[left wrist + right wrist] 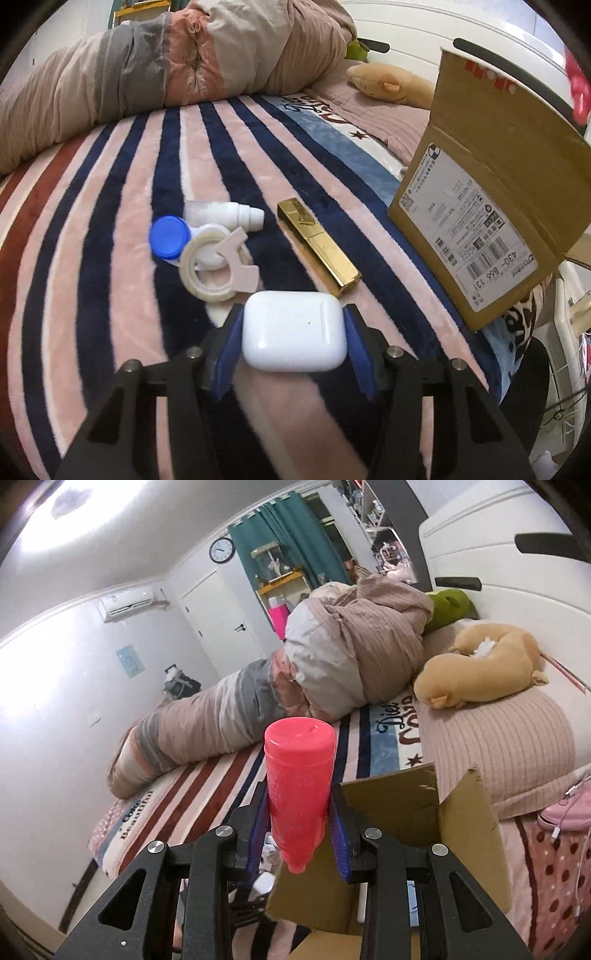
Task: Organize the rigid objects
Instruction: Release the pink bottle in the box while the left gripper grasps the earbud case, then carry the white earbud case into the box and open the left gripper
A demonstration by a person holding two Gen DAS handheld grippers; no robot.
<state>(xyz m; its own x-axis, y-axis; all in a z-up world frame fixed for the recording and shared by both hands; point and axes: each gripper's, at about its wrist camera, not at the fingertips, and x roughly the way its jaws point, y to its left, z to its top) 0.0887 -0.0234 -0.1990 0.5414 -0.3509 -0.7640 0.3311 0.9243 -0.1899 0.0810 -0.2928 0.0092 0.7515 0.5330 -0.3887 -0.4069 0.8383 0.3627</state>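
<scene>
In the left wrist view my left gripper (293,325) is shut on a white earbud case (294,330), held just above the striped blanket (122,229). Ahead lie a tape roll with a pink dispenser (216,264), a blue-capped lens case (168,240), a small white bottle (231,216) and a gold rectangular tube (317,247). An open cardboard box (491,206) stands at the right. In the right wrist view my right gripper (298,812) is shut on a red cylindrical bottle (298,775), held above the same box (436,830).
A bundled quilt (147,70) lies across the far side of the bed. A tan plush toy (484,664) and a ribbed pillow (498,738) sit near the white headboard (498,554). A pink pouch with a cable (569,808) lies at the right edge.
</scene>
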